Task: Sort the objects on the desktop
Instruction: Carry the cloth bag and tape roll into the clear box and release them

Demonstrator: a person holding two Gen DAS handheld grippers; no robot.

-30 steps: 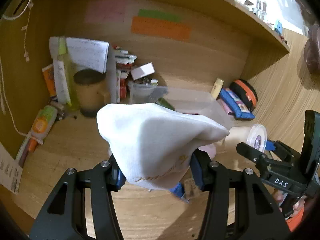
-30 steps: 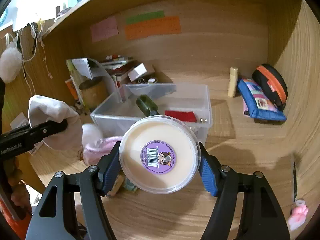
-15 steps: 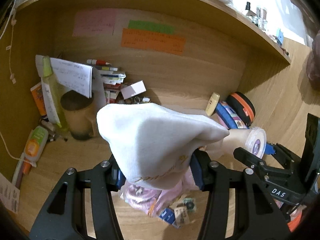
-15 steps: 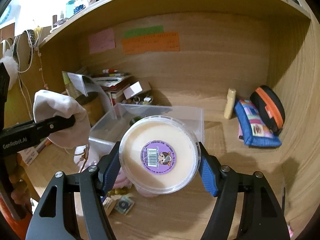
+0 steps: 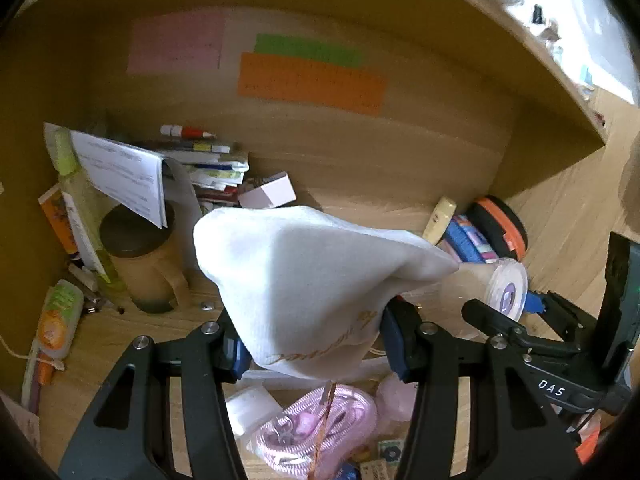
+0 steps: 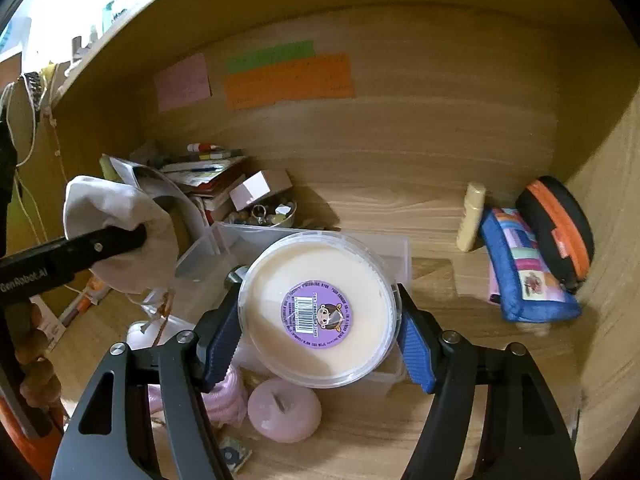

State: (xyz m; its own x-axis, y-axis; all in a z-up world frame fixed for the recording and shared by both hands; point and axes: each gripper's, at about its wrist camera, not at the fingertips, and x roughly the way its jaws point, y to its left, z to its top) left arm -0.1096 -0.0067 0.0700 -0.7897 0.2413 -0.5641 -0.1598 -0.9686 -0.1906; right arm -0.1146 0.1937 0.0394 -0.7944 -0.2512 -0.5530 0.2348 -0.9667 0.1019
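My left gripper (image 5: 312,344) is shut on a white cloth pouch (image 5: 304,280), held above the desk; the pouch also shows in the right wrist view (image 6: 116,232). My right gripper (image 6: 318,340) is shut on a round cream tub with a purple barcode sticker (image 6: 318,312), seen from the side in the left wrist view (image 5: 500,288). A clear plastic bin (image 6: 320,240) sits behind and below the tub. Pink items lie on the desk below: a coiled pink cord (image 5: 316,424) and a round pink puff (image 6: 284,410).
A stack of books and papers (image 5: 208,168), a brown-lidded jar (image 5: 136,256), a small white box (image 5: 268,194) and a bowl of trinkets (image 6: 272,212) crowd the back left. A blue pouch (image 6: 524,276), orange-black case (image 6: 556,228) and cream tube (image 6: 472,216) lie at right.
Both grippers have risen and drawn back with their loads. The clear bin has dropped lower in both views and the pink items on the desk have come into sight.
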